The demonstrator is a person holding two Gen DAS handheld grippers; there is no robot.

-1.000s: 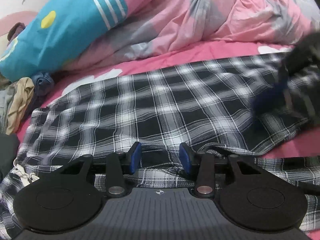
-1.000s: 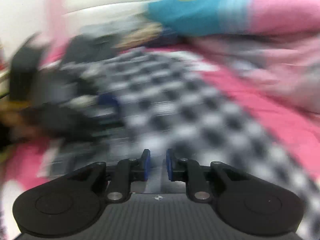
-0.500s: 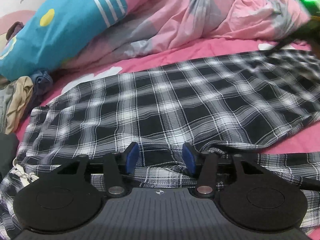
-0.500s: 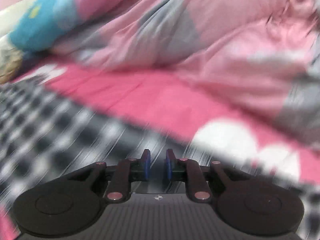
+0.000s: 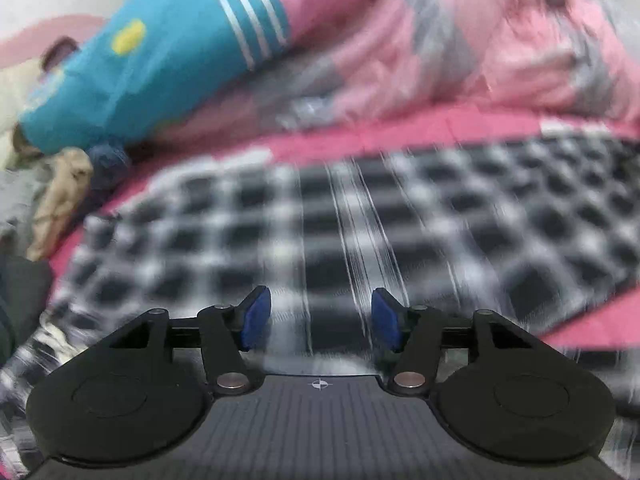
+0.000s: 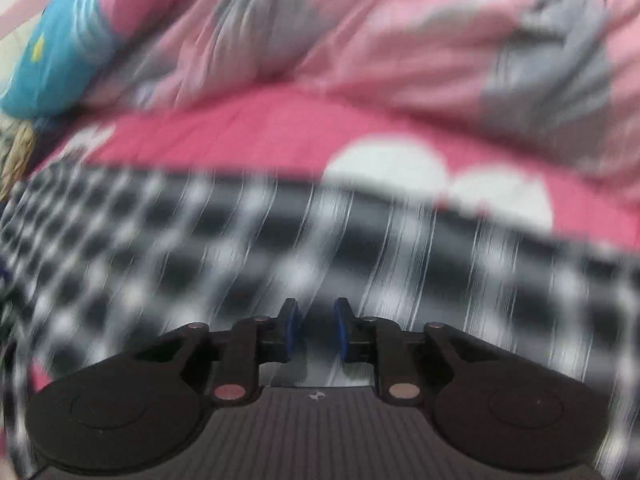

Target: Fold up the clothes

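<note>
1. Landmark: the black-and-white plaid garment, spread flat on the pink bedsheet. Both views are motion-blurred, so fine detail can't be read.
2. Far left of the plaid, at its edge – a small pile of clothes, tan and dark blue, bunched up.
3. Behind the plaid on the left lies a teal pillow with white stripes and a yellow spot.
4. Behind the plaid, center to right – a crumpled pink-and-grey blanket, well apart from the plaid, with a strip of sheet between.
5. Left gripper: low over the plaid's near edge, blue pads wide apart, nothing between them.
6. Right gripper: also over the plaid near its far edge; pads stand close, a narrow gap shows between them. Blur hides whether cloth is pinched – can't tell.
7. Beyond the plaid in the right view, 2 white patches are printed on the sheet.
</note>
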